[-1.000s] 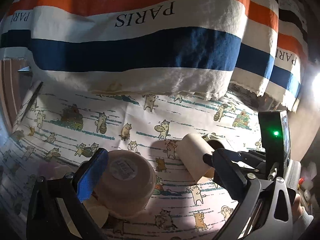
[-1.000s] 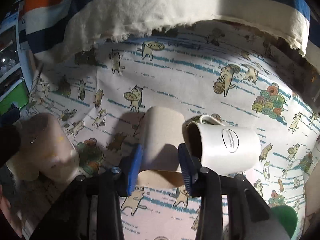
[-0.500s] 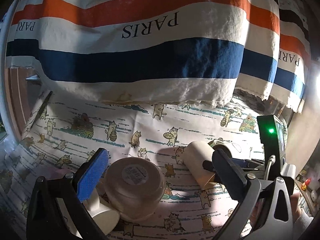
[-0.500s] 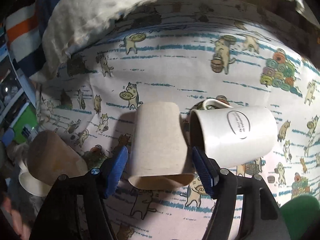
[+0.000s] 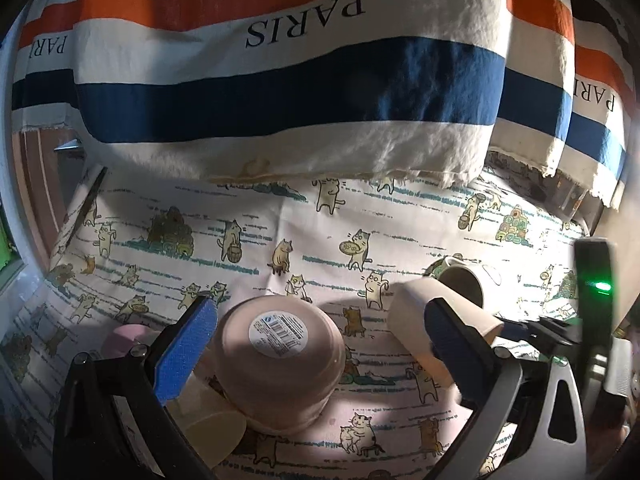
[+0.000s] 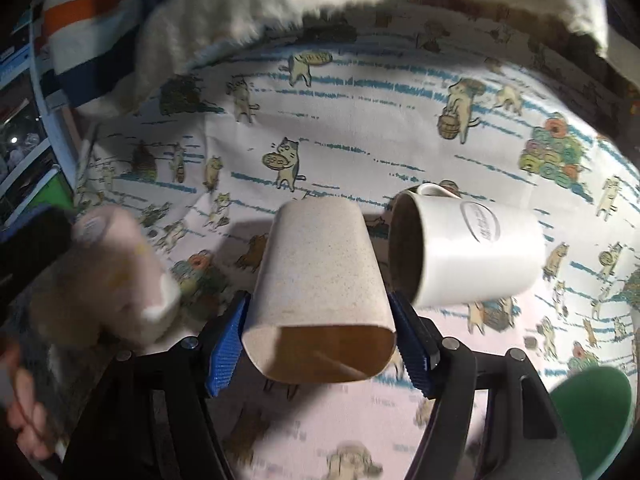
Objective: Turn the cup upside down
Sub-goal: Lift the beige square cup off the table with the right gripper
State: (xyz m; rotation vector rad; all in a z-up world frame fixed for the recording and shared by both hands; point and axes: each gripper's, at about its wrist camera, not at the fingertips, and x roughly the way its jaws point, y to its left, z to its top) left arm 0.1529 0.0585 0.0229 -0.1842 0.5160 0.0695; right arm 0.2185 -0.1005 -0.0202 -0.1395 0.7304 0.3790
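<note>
A beige speckled cup (image 6: 320,276) lies between the blue pads of my right gripper (image 6: 320,344), its open mouth toward the camera and squeezed oval; the gripper is shut on it and holds it above the cat-print cloth (image 6: 360,128). It also shows in the left wrist view (image 5: 440,332). A pink cup (image 5: 276,356) stands upside down, a barcode sticker on its base, between the wide-open fingers of my left gripper (image 5: 320,348), which do not touch it. It shows blurred in the right wrist view (image 6: 108,276).
A white mug (image 6: 468,252) lies on its side just right of the beige cup, mouth toward it. A cream cup (image 5: 216,428) and a small pink cup (image 5: 124,340) sit by the left gripper. A striped PARIS cloth (image 5: 304,80) hangs behind. A green object (image 6: 592,412) is at lower right.
My right gripper opened around the beige cup, then closed on it and lifted it toward the camera, tilting it. My left gripper rose and drew back slightly from the upside-down pink cup.
</note>
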